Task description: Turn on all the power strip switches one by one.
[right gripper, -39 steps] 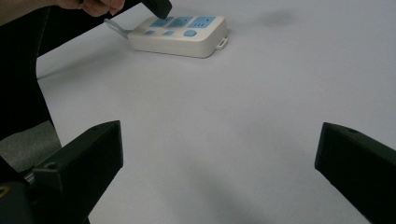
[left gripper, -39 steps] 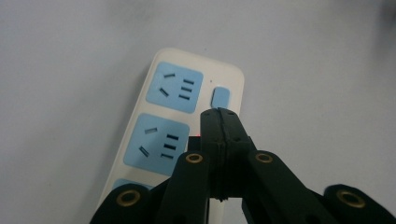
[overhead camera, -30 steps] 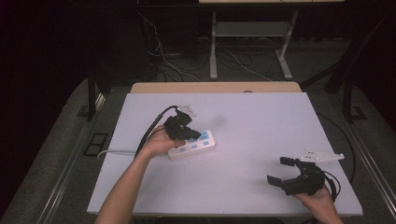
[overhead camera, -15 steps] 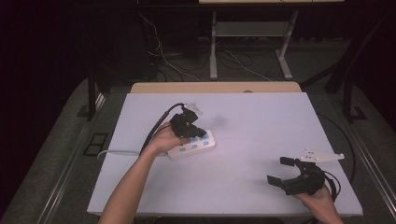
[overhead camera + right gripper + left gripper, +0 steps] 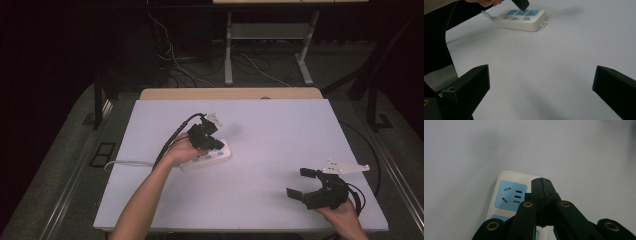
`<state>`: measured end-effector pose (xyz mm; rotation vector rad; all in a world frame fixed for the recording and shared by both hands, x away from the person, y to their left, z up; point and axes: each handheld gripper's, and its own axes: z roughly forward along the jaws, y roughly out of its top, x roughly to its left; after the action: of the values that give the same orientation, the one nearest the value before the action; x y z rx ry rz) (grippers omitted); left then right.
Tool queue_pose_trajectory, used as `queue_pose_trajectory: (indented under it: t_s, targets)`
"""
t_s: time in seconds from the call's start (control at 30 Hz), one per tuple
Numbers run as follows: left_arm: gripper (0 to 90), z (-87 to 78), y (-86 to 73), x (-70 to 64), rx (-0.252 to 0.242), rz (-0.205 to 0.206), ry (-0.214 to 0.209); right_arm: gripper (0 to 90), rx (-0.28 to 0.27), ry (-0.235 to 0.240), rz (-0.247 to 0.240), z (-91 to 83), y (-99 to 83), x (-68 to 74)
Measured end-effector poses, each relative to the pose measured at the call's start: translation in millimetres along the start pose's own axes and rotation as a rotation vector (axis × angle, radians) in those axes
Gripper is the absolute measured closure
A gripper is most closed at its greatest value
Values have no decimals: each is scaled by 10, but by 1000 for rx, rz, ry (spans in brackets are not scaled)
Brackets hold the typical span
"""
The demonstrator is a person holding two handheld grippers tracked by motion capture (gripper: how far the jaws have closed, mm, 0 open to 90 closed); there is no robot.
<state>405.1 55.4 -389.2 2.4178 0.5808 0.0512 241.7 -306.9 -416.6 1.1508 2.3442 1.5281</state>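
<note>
A white power strip (image 5: 210, 158) with blue socket panels lies left of centre on the white table (image 5: 280, 130). Its white cord (image 5: 125, 163) runs off to the left. My left gripper (image 5: 214, 141) hangs just over the strip, shut, with nothing between its jaws. In the left gripper view the closed tips (image 5: 541, 180) point down beside a blue socket on the power strip (image 5: 510, 195). My right gripper (image 5: 300, 183) rests near the table's front right corner, open and empty. In the right gripper view its wide-apart fingers (image 5: 474, 80) frame bare table, with the power strip (image 5: 521, 20) farther off.
Beyond the table's far edge stand a metal frame (image 5: 265, 50) and loose cables (image 5: 175, 60) on the dark floor. A black cable (image 5: 175, 137) trails from the left gripper along the forearm. Bare table lies between the two grippers.
The left gripper has shifted a little to the right along the power strip, still shut. The right gripper has stayed put and open.
</note>
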Motion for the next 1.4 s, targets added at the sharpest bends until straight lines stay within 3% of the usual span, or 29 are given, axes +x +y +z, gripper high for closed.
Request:
queue_pose_trajectory:
  t_s: [0.47,0.9,1.1,1.4]
  targets:
    - [891,136,-44,21,44,-2,-1,8,2,0,-2,-2,-2,-3]
    - [891,145,-89,29,18,-28,-12,8,5,0,-1,4,-2,-1]
    - [893,153,-94,10,22,-14,3,8,8,-2,0,13,-2,-4]
    - [897,163,-106,47,17,-36,-24,8,8,-3,-6,16,1,11]
